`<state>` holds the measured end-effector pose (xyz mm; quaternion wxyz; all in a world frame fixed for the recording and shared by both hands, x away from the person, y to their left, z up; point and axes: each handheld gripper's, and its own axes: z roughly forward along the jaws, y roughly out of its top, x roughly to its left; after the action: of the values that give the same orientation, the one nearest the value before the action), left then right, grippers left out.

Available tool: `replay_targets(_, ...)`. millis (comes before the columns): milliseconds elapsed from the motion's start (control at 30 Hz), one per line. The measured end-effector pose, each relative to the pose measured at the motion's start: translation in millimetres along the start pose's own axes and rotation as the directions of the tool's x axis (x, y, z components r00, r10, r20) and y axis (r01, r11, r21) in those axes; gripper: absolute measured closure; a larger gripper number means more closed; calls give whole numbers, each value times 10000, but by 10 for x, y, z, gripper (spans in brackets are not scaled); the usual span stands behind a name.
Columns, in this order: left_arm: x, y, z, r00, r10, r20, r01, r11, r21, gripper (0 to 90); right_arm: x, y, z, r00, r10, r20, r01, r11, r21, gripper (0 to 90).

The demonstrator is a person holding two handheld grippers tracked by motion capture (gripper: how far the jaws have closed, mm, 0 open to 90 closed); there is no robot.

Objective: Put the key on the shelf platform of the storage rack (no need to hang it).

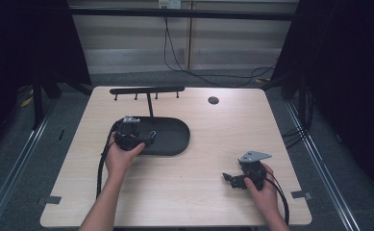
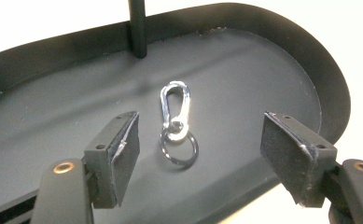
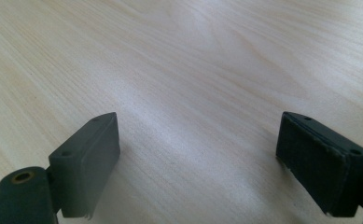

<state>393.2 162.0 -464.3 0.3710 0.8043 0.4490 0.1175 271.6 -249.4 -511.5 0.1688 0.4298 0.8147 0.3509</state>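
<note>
Left gripper view: left gripper spread wide, nothing pinched | carabiner keyring flat in black tray | right gripper spread over table.

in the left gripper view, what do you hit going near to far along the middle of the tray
Dark key ring → silver snap clip joined to it → black upright post → back rim of the black tray. The left gripper stands open, one jaw on each side of the ring.

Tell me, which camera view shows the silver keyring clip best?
The left gripper view: the clip lies large and sharp on the black tray. The high view gives a tiny glint; the right gripper view faces bare table.
</note>
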Motion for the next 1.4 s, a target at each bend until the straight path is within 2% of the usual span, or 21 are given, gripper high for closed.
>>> replay_targets(167, 4, -59, -57, 9999, 62, 129, -61, 10000, -72, 284, -1, 0, 1, 10000, -12, -3, 12, 10000, -11, 130)
replay_targets(533, 22, -251, -203, 9998, 195, 97, -194, 9997, -118, 273, 0, 0, 0, 10000, 3, 0, -3, 10000, -2, 131)
replay_targets(800, 70, -402, -261, 9999, 52, 146, -51, 10000, -78, 266, -1, 0, 1, 10000, -12, -2, 12, 10000, -12, 130)
replay_targets(833, 74, -415, -269, 9997, 175, 158, -175, 9998, 3, 266, 1, 0, 0, 10000, 8, 2, -8, 10000, 2, 131)
replay_targets(1133, 50, -499, -362, 9996, 188, 215, -180, 9991, -380, 254, 1, 0, 0, 10000, 4, 2, -4, 10000, 2, 131)
replay_targets(1400, -1, -548, -498, 9986, 484, 226, -470, 9971, -591, 254, 1, 0, 0, 10000, 6, 1, -6, 10000, 1, 131)
